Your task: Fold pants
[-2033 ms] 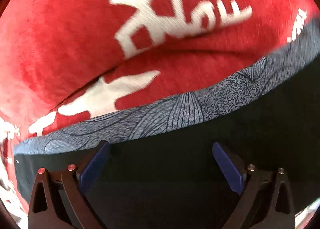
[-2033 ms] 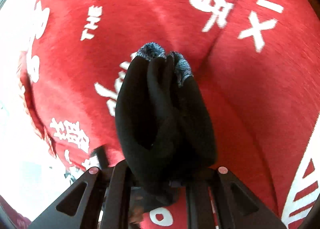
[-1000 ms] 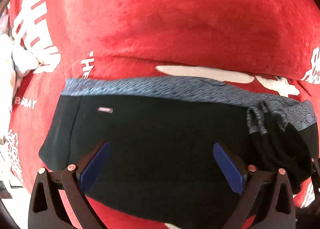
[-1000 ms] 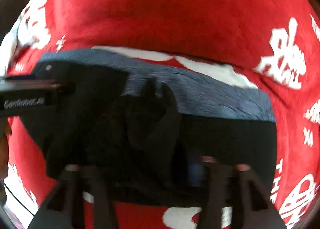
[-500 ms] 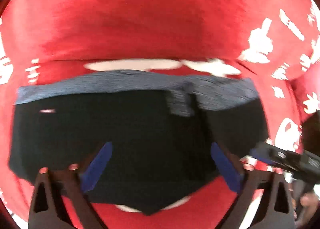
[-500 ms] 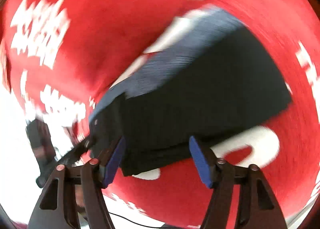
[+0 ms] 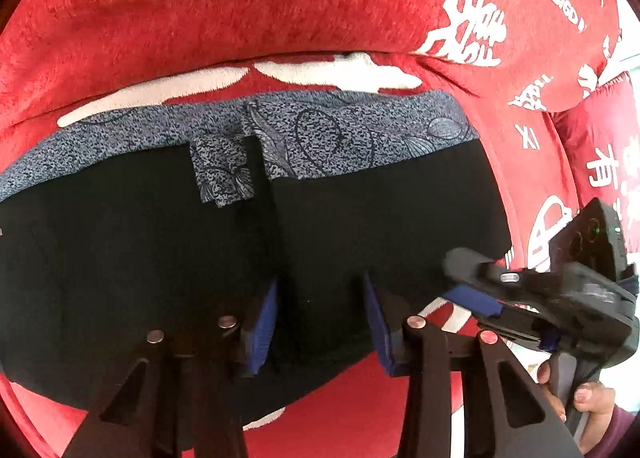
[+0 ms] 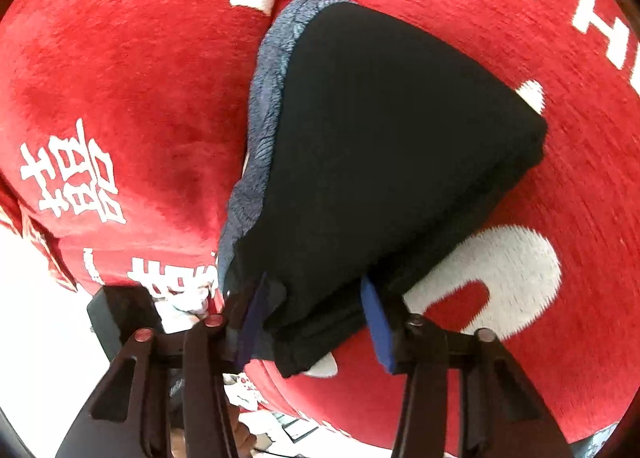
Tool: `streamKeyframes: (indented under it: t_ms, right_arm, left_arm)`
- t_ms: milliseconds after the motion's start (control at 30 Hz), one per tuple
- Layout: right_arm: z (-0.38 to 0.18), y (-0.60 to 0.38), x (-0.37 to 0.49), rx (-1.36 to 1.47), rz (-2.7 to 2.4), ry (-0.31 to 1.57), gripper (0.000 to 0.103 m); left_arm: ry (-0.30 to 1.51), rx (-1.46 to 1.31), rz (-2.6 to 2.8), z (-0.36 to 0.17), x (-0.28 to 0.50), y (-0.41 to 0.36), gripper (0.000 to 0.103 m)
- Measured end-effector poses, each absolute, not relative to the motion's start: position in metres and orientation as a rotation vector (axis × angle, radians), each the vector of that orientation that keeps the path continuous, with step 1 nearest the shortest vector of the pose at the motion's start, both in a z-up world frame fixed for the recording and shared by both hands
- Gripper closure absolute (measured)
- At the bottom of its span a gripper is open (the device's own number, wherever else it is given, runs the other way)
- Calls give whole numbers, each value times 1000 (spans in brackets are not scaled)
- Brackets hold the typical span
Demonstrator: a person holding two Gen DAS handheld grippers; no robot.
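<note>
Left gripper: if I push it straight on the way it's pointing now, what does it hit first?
The black pants: fabric already lies between the closing jaws of the left gripper. Going on, it would likely press them into the red blanket beneath, though depth is unclear.

Right gripper [image 8: 316,318] fingers closing on folded black pants [image 8: 384,162], red blanket [image 8: 120,98]

Black hand-held gripper [image 7: 320,322] with blue pads [image 7: 264,322].
</note>
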State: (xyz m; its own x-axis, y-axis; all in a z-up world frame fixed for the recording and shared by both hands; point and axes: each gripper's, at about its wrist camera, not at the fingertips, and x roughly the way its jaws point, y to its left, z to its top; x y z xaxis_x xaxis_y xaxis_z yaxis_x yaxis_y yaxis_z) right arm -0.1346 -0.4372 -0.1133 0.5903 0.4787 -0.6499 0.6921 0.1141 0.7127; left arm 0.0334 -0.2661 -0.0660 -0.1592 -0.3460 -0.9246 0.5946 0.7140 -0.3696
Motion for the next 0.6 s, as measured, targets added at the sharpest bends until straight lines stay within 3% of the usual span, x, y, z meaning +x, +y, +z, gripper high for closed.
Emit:
streamKeyframes:
  t_ms: [33,233,333,367,433,500,600]
  right_arm:
    - [-117,-439,-132,1529,-209,1034,98]
    - [-92,-433,-114,1438,-152,1058,99]
    - [-100,-413,-113,1392,-154,1143,99]
    - [-107,-411,-115,1396,-169,1158,99]
    - [-119,-408,-117,1428,-190,1156,99]
    - [-117,-409,-116,1420,-175,1157,98]
    - [-105,-410,-110,1382,-72,1212,90]
  left_arm:
    - [1520,206,-825,-64,34,-266,64]
    - [1418,269,-788,-44,27,-253,64]
    - [1444,336,-726,-65,22,-243,64]
    - [1457,334,-715,-71,22,-241,61]
    - [1434,327,-671,-75,22,-237,46]
    - [1419,324,-647,-74,24,-235,36]
    - [1398,302,-621,-62,31,-231,36]
